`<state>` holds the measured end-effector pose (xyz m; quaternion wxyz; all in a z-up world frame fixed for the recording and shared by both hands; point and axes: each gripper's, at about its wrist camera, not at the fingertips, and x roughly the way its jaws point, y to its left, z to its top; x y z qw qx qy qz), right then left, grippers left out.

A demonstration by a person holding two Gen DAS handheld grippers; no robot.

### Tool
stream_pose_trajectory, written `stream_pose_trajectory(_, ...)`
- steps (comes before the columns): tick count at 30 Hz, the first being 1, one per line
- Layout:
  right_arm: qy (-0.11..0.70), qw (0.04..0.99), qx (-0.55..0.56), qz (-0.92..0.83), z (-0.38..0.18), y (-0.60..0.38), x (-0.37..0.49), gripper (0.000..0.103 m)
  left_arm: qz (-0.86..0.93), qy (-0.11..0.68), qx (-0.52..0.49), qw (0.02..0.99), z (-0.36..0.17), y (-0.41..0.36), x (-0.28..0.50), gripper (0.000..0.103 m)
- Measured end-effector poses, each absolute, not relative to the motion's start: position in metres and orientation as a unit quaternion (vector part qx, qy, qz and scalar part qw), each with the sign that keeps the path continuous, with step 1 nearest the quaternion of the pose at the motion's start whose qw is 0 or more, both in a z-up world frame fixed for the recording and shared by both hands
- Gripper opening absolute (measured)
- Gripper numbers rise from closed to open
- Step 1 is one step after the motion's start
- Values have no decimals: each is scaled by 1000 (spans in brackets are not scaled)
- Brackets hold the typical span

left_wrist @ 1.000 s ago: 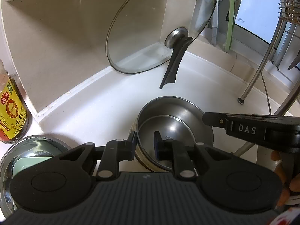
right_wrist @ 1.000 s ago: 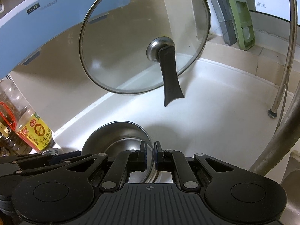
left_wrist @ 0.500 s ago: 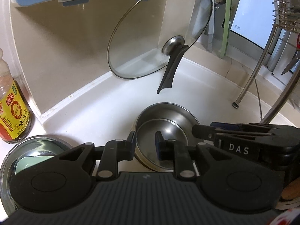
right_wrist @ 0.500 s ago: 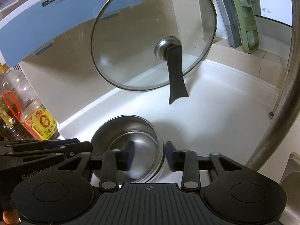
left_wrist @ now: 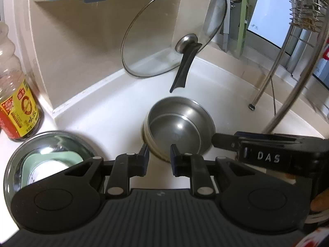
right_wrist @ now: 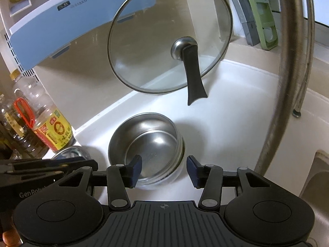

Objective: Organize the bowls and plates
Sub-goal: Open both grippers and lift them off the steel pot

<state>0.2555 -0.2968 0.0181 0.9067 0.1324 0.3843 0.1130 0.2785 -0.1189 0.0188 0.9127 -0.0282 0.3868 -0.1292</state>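
Note:
A stack of steel bowls (left_wrist: 177, 128) sits on the white counter, also in the right wrist view (right_wrist: 147, 144). My left gripper (left_wrist: 158, 157) is open and empty, its fingertips at the near rim of the stack, one on each side of it. My right gripper (right_wrist: 163, 169) is open and empty just above the stack's near right rim; it shows from the side in the left wrist view (left_wrist: 226, 142). A larger steel bowl (left_wrist: 18, 164) holding a pale green dish (left_wrist: 33, 162) stands at the left.
A glass lid (right_wrist: 170, 39) with a black handle leans on the beige wall behind the bowls. Oil bottles (right_wrist: 51, 127) stand at the left. A dish rack's steel legs (left_wrist: 267, 82) stand at the right. A green-and-grey board (right_wrist: 261, 12) leans at the back right.
My right gripper has opened from shut and drawn back from the stacked bowls. My left gripper has opened a little wider and pulled back slightly.

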Motion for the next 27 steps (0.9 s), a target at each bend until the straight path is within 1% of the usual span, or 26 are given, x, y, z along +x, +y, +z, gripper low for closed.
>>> stream_pose_trajectory(7, 381, 906, 144, 115, 25, -297, 231, 55, -130, 387, -23, 913, 22, -115, 252, 19)
stream_pose_trajectory(20, 391, 897, 157, 131, 33, -294, 183, 56, -130, 393, -16, 910, 24, -114, 201, 19)
stream_pose_trajectory(27, 400, 896, 146, 129, 30, -296, 163, 56, -117, 400, -19, 909, 21, -108, 179, 19)
